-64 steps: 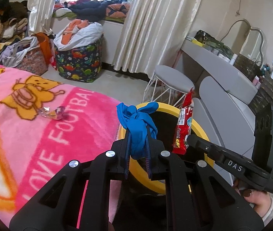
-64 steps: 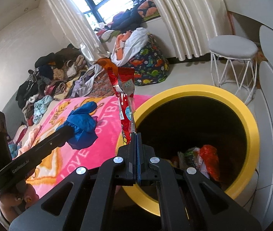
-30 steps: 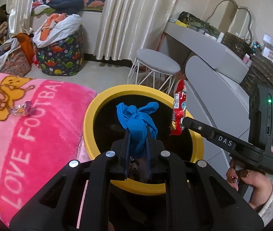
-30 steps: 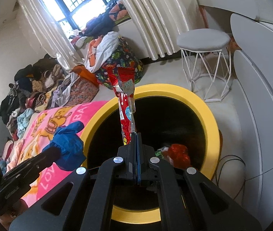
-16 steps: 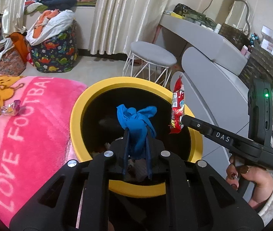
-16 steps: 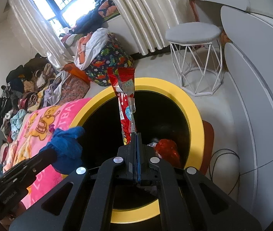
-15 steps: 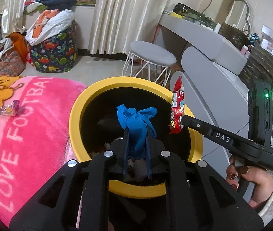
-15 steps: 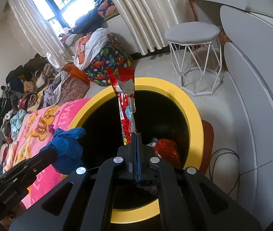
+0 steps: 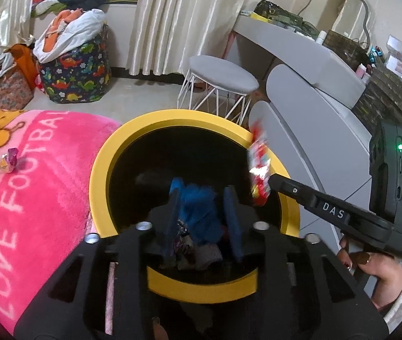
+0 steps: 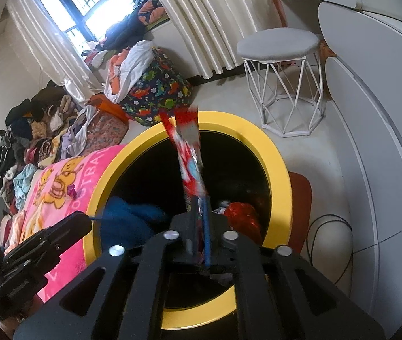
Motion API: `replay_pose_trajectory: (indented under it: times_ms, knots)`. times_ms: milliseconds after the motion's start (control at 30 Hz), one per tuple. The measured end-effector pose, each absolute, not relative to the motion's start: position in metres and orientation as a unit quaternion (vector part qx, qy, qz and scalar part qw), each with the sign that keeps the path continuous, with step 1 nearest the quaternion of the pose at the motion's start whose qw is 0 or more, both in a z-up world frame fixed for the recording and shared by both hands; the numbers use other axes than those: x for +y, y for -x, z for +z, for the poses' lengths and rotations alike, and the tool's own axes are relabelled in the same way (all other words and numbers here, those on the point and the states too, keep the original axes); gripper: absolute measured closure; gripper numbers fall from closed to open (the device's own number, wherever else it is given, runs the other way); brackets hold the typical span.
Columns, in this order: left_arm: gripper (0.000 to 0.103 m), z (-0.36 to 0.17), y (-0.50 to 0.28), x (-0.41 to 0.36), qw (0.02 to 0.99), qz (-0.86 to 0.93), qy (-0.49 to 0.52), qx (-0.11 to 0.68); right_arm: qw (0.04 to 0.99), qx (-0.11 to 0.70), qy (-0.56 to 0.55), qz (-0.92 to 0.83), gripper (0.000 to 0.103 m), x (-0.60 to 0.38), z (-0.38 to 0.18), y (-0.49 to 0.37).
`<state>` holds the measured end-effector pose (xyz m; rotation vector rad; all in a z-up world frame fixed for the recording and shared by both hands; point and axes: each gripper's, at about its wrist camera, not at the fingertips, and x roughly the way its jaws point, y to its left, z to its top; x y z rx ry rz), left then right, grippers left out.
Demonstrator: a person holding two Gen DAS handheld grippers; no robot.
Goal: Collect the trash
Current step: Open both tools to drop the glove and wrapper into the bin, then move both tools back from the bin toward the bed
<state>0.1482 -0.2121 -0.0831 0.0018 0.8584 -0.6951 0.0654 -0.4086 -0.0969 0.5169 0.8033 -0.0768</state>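
Both tools hang over the mouth of the yellow-rimmed bin (image 9: 121, 153). The left tool (image 9: 203, 198) has just been opening; its jaws stand apart with the blue glove (image 9: 199, 212) loose between them, blurred, above the bin's dark inside. The right tool (image 10: 200, 226) has just parted slightly, its jaws a narrow slit, and the red snack wrapper (image 10: 191, 158) stands tilted and blurred in that slit over the bin. A small candy wrapper (image 9: 4, 163) lies on the pink blanket (image 9: 36, 187) beside the bin.
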Motion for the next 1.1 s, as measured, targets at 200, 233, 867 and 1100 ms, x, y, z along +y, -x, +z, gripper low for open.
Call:
replay_pose_trajectory:
  times_ms: [200, 233, 867, 1100]
  knots:
    - [0.049, -0.079, -0.146, -0.208, 0.857, -0.324, 0.004, 0.4, 0.888, 0.386, -0.248, -0.038, 0.084, -0.41, -0.098, -0.065]
    - [0.043, -0.078, -0.146, -0.207, 0.859, -0.322, 0.004, 0.398, 0.888, 0.386, -0.249, -0.038, 0.08, -0.41, -0.098, -0.065]
    - [0.011, -0.059, -0.132, -0.166, 0.888, -0.269, 0.017, 0.372, 0.911, 0.355, -0.205, -0.043, 0.018, -0.385, -0.072, -0.051]
    - [0.011, -0.052, -0.126, -0.143, 0.901, -0.243, 0.026, 0.358, 0.92, 0.344, -0.184, -0.03, 0.013, -0.369, -0.065, -0.047]
